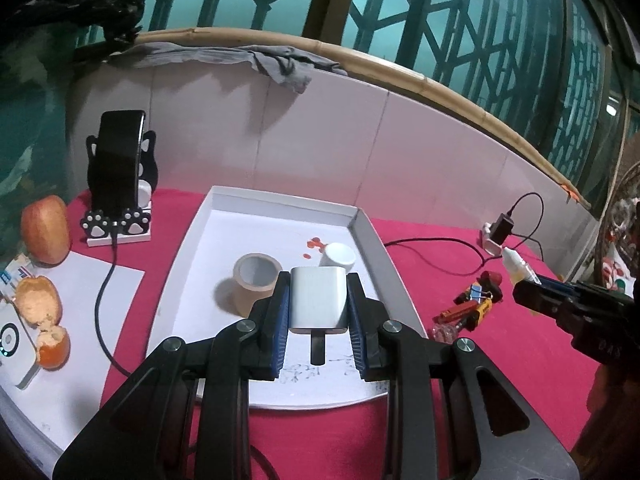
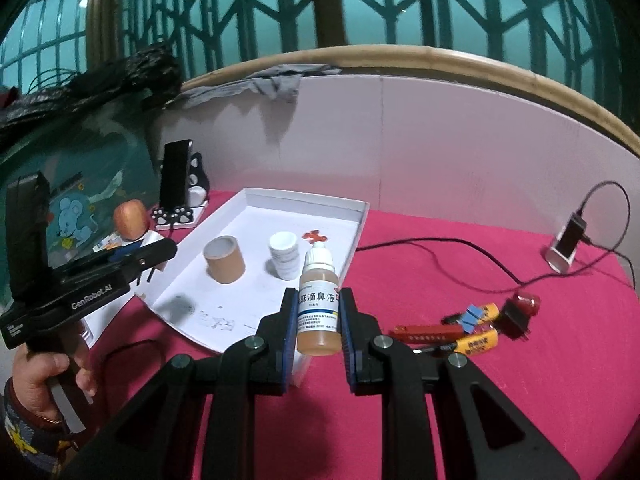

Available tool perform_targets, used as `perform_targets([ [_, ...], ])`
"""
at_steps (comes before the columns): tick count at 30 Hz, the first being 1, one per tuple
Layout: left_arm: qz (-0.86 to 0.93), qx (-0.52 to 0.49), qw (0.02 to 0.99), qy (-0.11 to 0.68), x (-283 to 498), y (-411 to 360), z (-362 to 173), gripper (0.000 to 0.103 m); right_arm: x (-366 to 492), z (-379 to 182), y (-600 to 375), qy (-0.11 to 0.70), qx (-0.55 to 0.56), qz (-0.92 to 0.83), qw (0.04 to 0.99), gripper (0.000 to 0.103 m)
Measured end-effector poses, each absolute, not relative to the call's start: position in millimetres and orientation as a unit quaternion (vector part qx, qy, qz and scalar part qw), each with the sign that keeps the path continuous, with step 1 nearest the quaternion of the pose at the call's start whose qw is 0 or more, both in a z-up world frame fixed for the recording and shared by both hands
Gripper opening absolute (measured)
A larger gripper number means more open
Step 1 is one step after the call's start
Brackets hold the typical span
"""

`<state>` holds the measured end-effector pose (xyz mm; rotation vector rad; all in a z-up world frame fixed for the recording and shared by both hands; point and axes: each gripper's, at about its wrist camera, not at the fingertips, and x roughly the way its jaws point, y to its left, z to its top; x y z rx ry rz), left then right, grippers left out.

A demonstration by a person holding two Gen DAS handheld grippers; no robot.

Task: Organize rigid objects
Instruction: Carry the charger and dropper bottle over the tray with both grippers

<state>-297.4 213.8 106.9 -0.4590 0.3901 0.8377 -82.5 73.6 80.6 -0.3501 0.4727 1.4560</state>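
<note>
In front of me lies the tray [image 1: 362, 226] on the tablecloth [image 1: 460, 264]. In it, the tape roll [image 1: 256, 286] stands left of the small jar [image 1: 339, 257]. My left gripper [image 1: 319, 312] holds the charger [image 1: 318, 300] over the tray's near part. To the right, my right gripper [image 2: 319, 320] holds the dropper bottle [image 2: 319, 304] at the tray's right edge. Further right lie the batteries [image 2: 478, 338] and the binder clip [image 2: 474, 315]. Far left stands the phone stand [image 1: 120, 184], with the apple [image 1: 45, 229] left of it.
</note>
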Motion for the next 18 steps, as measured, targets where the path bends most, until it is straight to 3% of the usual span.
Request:
perform_targets([
  [18,0.425,-0.225,0.858,0.181,-317,232,106,0.025,-120,80,114,0.204,-0.205,0.672,0.681,0.019],
])
